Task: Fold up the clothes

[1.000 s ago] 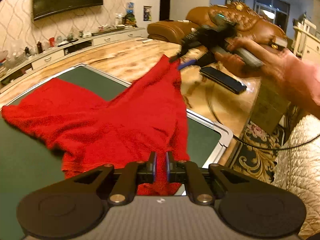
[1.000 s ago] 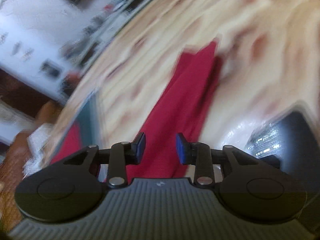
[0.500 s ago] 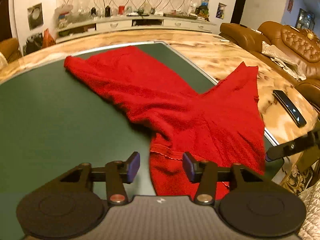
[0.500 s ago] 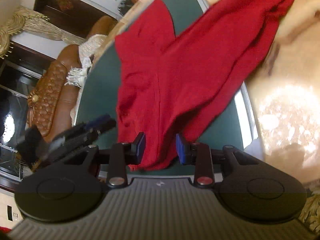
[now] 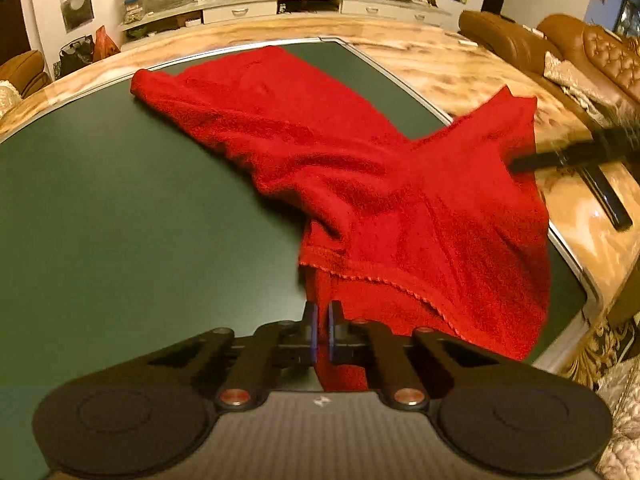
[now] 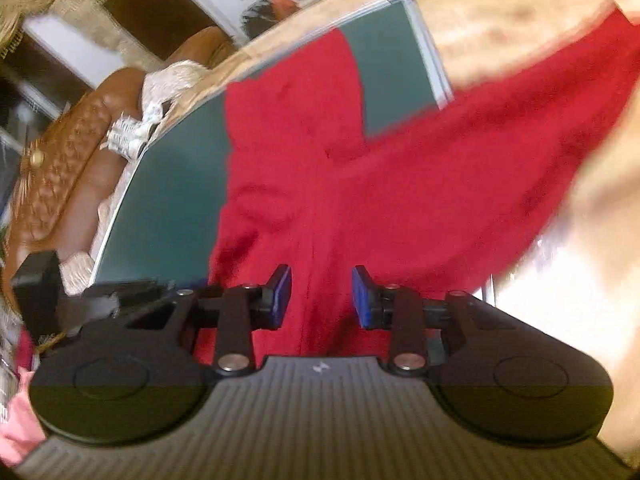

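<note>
A red knitted garment (image 5: 360, 168) lies crumpled across the dark green mat (image 5: 100, 220), one part hanging over the mat's right edge onto the marble table. My left gripper (image 5: 320, 330) is shut on the garment's near hem. My right gripper (image 6: 322, 294) is open, its blue pads either side of a fold of the same garment (image 6: 360, 184), without pinching it. The right gripper also shows as a blurred black bar in the left wrist view (image 5: 576, 152), at the garment's far right corner.
A black phone (image 5: 608, 196) lies on the marble table (image 5: 460, 68) to the right of the mat. Brown leather sofas (image 5: 580, 44) stand beyond. A long cabinet (image 5: 280, 4) with bottles runs along the back wall.
My left gripper has closed on the garment's near hem; half a second ago it was open. The right gripper has moved closer over the garment and stays open.
</note>
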`<state>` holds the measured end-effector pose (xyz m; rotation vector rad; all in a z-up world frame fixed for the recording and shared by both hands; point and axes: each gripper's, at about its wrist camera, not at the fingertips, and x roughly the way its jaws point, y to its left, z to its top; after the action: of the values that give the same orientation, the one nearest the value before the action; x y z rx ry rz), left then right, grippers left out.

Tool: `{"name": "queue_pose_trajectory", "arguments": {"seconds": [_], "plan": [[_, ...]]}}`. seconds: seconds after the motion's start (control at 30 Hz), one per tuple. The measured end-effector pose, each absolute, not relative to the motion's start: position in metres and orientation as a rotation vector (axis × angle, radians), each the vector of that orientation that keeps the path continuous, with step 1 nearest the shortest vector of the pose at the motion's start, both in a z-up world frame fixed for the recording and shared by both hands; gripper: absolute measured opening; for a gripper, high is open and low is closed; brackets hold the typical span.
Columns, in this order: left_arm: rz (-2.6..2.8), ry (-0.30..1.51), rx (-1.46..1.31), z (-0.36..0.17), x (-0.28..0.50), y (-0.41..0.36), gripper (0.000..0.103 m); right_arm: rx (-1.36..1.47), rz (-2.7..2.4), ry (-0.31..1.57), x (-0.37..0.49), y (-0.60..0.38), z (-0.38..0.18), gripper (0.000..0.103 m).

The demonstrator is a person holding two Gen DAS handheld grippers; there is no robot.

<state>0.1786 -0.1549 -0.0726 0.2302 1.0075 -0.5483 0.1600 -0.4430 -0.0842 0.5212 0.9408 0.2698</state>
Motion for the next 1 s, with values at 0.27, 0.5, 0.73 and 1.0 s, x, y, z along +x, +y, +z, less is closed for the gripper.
{"name": "queue_pose_trajectory", "arguments": {"seconds": [0.27,0.5,0.73,1.0], "plan": [[-0.527,0.981,0.167,-0.058,0.183,-0.143,0.007,0.306,0.479,0.858,0.333,-0.397,-0.023,0.039],[-0.524,0.978,0.142,-0.068,0.197,-0.145,0.030,0.177,0.522,0.911,0.469,-0.308,-0.050,0.039],[-0.523,0.965,0.125,-0.077,0.208,-0.143,0.048,0.114,0.504,0.955,0.508,-0.268,-0.089,0.039],[-0.496,0.949,0.100,-0.075,0.220,-0.134,0.058,0.088,0.476,0.985,0.530,-0.251,-0.095,0.002]]}}
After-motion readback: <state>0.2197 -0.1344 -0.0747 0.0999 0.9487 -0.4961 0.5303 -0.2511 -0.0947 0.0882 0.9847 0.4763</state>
